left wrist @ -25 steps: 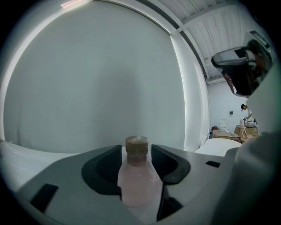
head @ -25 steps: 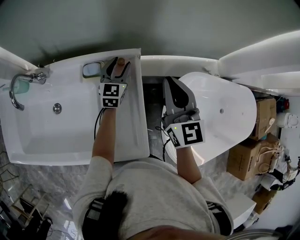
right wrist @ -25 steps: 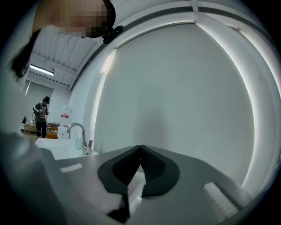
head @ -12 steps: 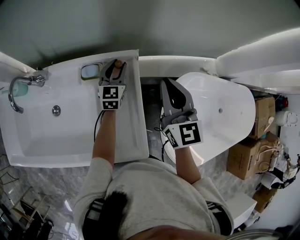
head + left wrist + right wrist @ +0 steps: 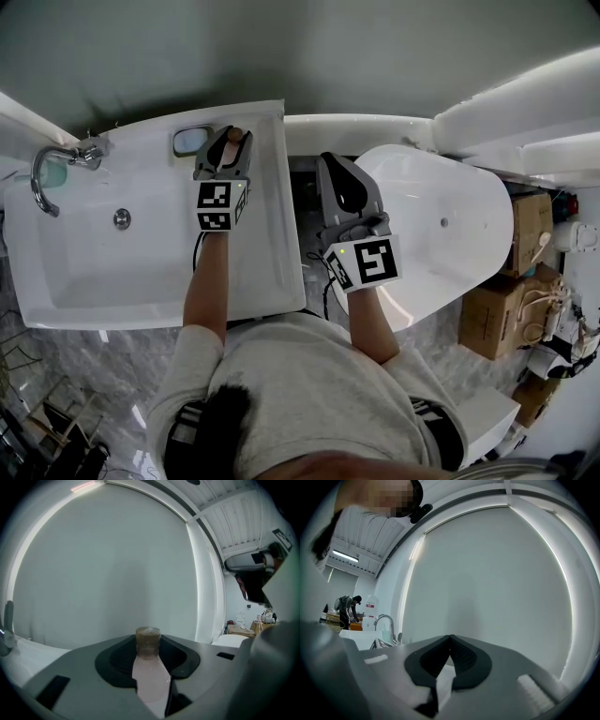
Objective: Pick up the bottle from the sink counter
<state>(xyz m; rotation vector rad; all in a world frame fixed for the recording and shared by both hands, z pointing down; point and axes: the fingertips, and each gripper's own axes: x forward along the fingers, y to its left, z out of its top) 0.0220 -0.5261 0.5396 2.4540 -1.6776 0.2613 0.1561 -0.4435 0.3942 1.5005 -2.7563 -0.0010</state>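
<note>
**Head view.** The bottle (image 5: 237, 133) stands upright at the upper right corner of the desk (image 5: 267, 234) that surrounds the sink (image 5: 84, 262), well apart from the tap (image 5: 42, 178) at the upper left. A small tray (image 5: 190, 141) lies just to its left. The left tongs (image 5: 232, 140) reach to it from below in the frame, one jaw on either side. The right tongs (image 5: 336, 169) hang to the right of the desk, beside a white oval fixture (image 5: 450, 234), away from the work.

**Left gripper view.** The left tongs (image 5: 149, 656) have just been closing, and the bottle (image 5: 151, 681) is between them with the ribbed pads (image 5: 117, 660) pressed on its pale pink body. The brown cap (image 5: 148, 643) stands clear above the jaws. The base is hidden, so whether it has left the desk cannot be told.

**Right gripper view.** The right tongs (image 5: 450, 641) are closed, tip against tip, with nothing between them.

**Assessment of handling.** The bottle is small and narrow and is judged light. The smooth body looks slippery and may yield under a hard squeeze. The sound place to take hold is the body just under the cap, where the pads sit now. The cap itself might turn or come off. Moderate pressure and an upright carry are advised.
</note>
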